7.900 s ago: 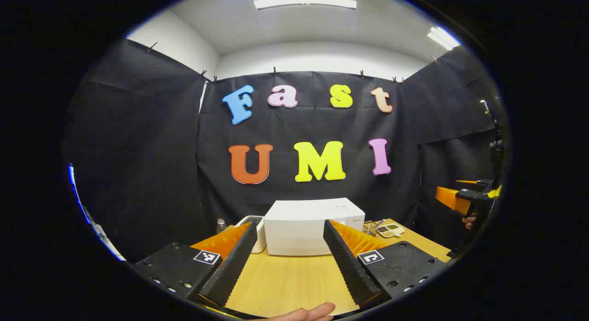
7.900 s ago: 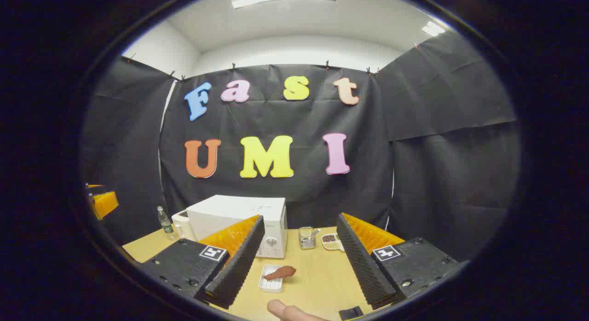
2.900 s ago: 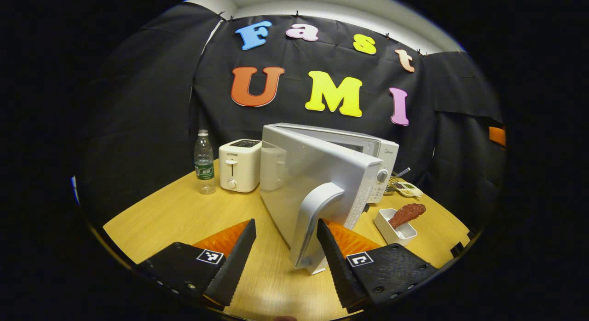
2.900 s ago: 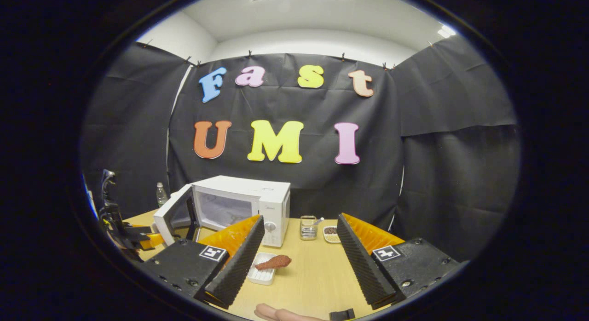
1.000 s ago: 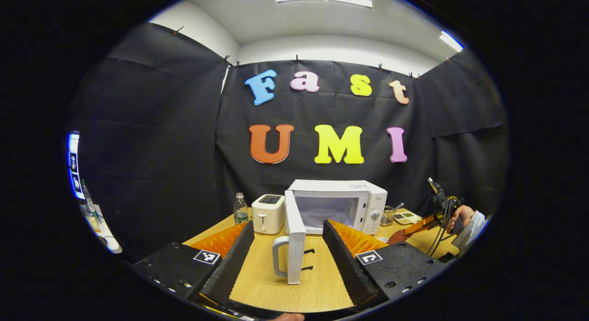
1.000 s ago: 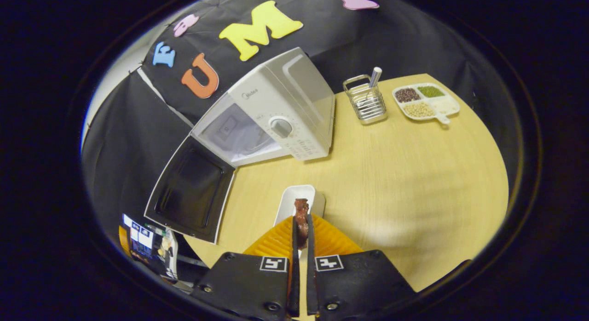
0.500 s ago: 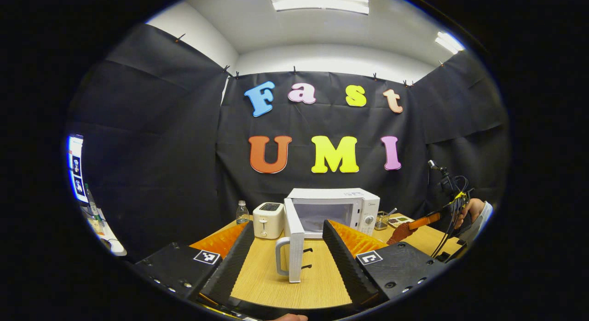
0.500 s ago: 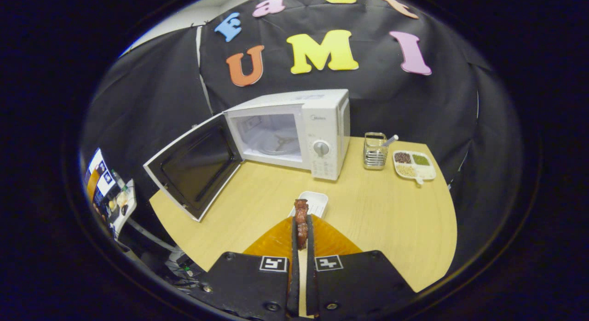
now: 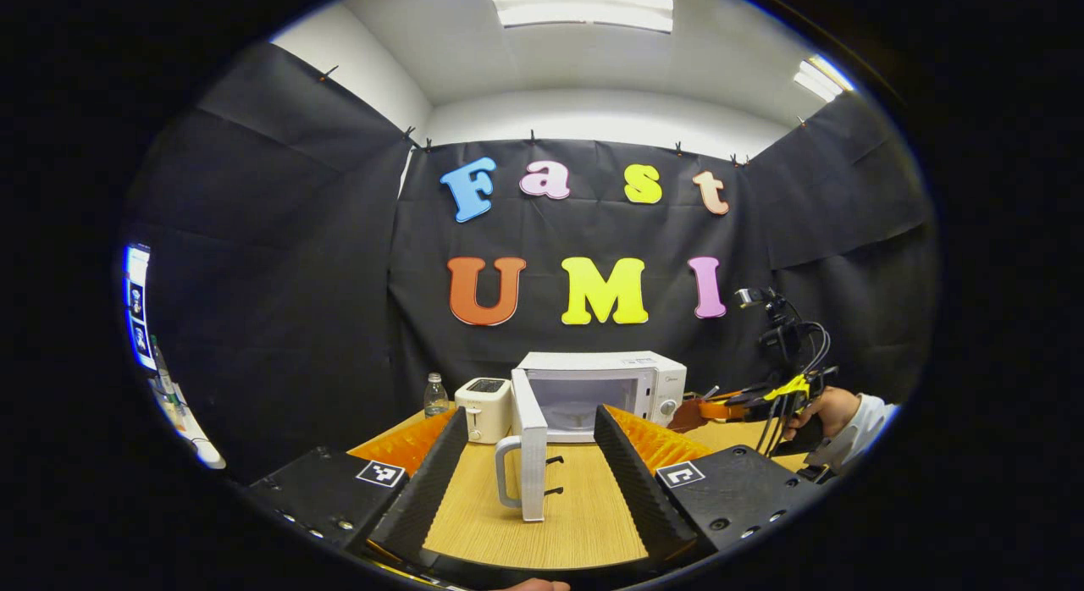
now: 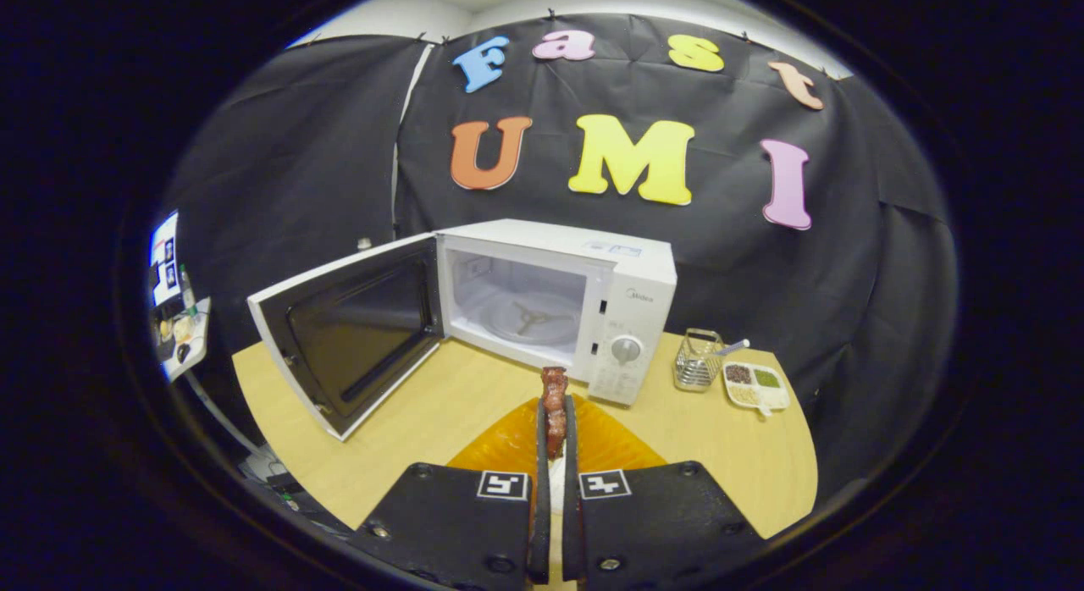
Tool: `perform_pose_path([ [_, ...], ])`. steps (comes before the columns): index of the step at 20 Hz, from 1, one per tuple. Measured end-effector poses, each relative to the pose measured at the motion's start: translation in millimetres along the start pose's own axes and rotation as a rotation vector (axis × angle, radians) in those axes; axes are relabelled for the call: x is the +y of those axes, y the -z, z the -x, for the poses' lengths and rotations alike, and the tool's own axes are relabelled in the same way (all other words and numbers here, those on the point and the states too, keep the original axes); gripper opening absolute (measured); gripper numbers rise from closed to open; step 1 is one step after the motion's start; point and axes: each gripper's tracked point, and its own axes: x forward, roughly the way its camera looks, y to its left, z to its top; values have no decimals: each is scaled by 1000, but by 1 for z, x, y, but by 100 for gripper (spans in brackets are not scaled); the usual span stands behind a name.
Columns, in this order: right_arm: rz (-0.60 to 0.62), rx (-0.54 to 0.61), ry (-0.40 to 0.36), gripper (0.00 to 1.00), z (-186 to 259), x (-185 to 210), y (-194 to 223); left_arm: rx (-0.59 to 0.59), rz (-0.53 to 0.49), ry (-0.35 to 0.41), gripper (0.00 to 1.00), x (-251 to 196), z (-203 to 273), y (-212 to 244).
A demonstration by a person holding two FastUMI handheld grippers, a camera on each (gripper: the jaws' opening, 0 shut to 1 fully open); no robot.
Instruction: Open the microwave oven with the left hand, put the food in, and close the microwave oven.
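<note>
The reddish-brown piece of food point(image 10: 554, 403) is pinched between the right gripper's point(image 10: 553, 443) fingers, which are closed on it, and is held above the light wooden table point(image 10: 440, 422) just in front of the white microwave oven point(image 10: 631, 278). The oven's door point(image 10: 347, 337) is swung wide to the left, so the cavity with its turntable stands open straight ahead, with bare table between the food and the opening. The door's free edge reaches near the table's left edge.

In the left gripper view the left gripper point(image 9: 529, 451) has its fingers spread wide with nothing between them but the distant door edge and its handle point(image 9: 506, 472), which they do not touch; it hangs back over the table's near side.

Half a second ago the right gripper was farther back and higher, with a small white tray under the food; now the oven looms larger and the tray is out of sight beneath the fingers. The left gripper has barely moved.

A wire holder point(image 10: 698, 360) and a divided dish of beans point(image 10: 756, 386) stand to the oven's right; a white toaster point(image 9: 483, 411) and a clear bottle point(image 9: 435, 395) stand to its left. Much of the food is hidden between the fingers.
</note>
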Motion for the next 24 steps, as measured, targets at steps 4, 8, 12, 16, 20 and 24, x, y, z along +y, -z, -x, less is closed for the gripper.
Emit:
perform_pose_path([
  [4,-78,-112,115,9,-49,10,-16,-3,-2,3,92,4,-4,5],
  [8,-225,-98,109,9,-104,30,-9,-7,15,13,92,9,-12,12],
  [12,-322,-71,107,9,-166,34,-1,-1,32,12,92,18,-22,22],
  [16,-517,-148,106,9,-226,35,-11,8,22,-10,92,30,-35,26],
  [20,-623,-179,156,9,-284,37,-15,19,23,-23,92,40,-46,26],
  [24,-733,-210,190,0,-324,39,-20,37,29,-33,92,49,-61,34],
])
